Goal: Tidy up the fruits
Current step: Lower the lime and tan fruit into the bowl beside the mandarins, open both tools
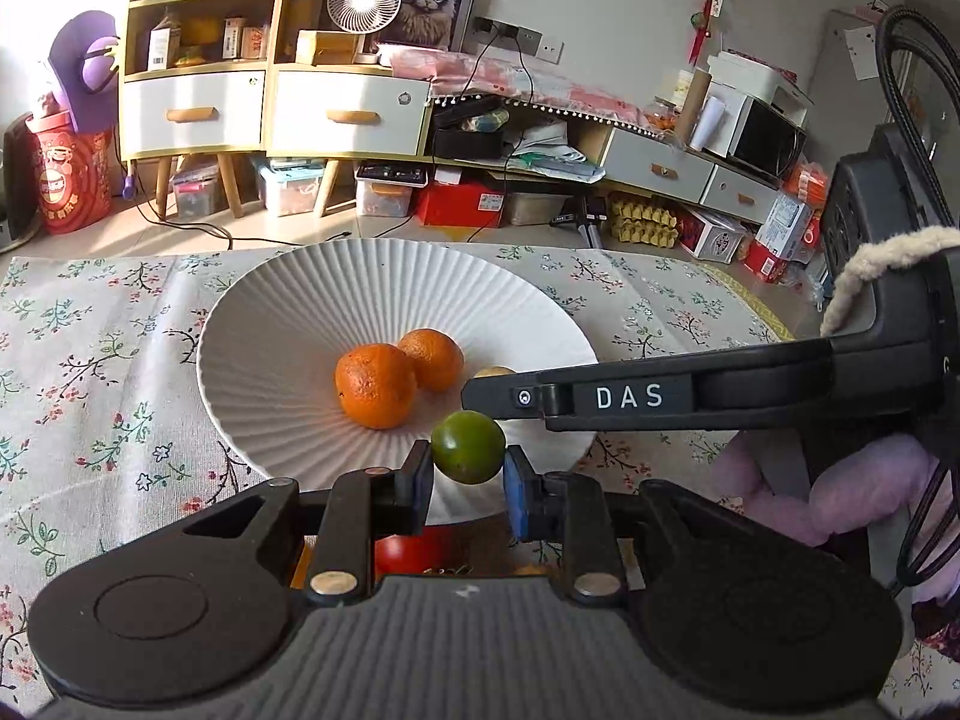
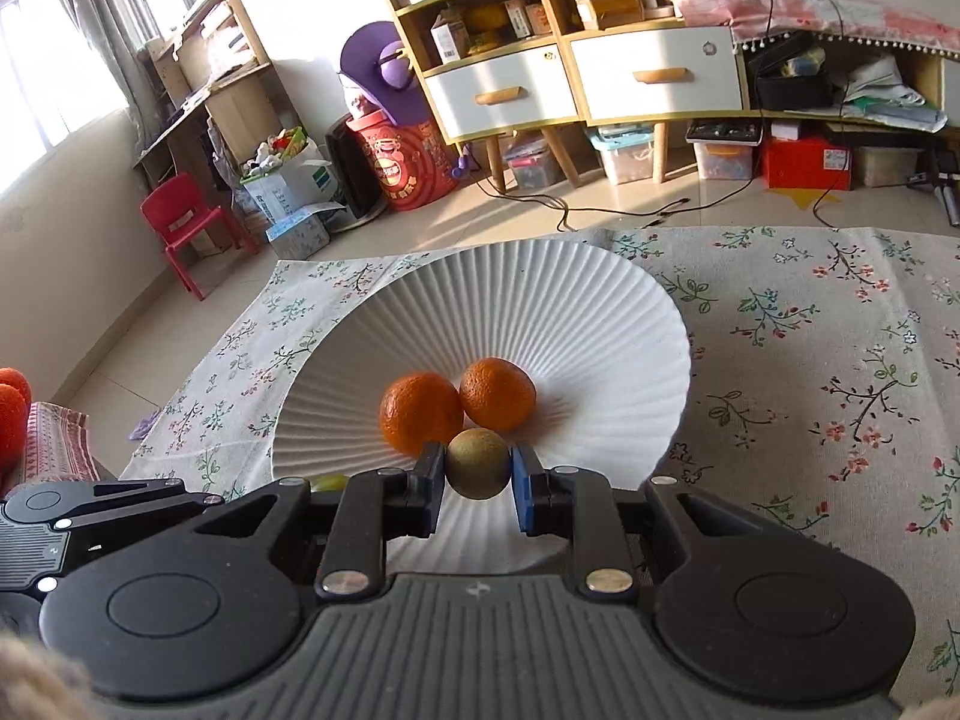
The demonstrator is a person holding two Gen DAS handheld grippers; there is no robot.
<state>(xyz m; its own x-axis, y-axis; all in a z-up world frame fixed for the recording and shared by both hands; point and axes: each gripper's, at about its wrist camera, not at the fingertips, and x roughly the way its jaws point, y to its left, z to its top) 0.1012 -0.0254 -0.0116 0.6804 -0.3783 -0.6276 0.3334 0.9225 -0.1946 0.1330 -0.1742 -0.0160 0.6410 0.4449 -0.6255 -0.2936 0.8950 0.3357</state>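
Both grippers carried fruit over the plate: the left gripper [image 1: 468,473] was clamped on a small green fruit [image 1: 468,447], its pads pressing the lower sides of the ball, and the right gripper [image 2: 478,482] was closed around a dull brown-green fruit [image 2: 478,462] of about the same size. Ahead of each pair of fingers lay the white plate [image 2: 516,300], a wide, shallow dish with fine ridges fanning out from its centre, and in its hollow two oranges [image 2: 422,413] sat touching each other. From the left wrist view the right gripper's black finger reached in from the right side, just above and beside the green fruit, so the two tools stood very close. That closeness looked like the main hazard: a nudge between fingers could knock a fruit loose. Both fruits were round and smooth-skinned, held by flat pads on a narrow band, so either might roll out if the grip eased before it touched down. Released from a height, a ball would likely run down the ridged slope into the oranges, or bounce over the low rim onto the flowered tablecloth [image 2: 840,330]. The oranges had dimpled, matt peel; the plate seemed hard and glazed, the cloth soft and woven.
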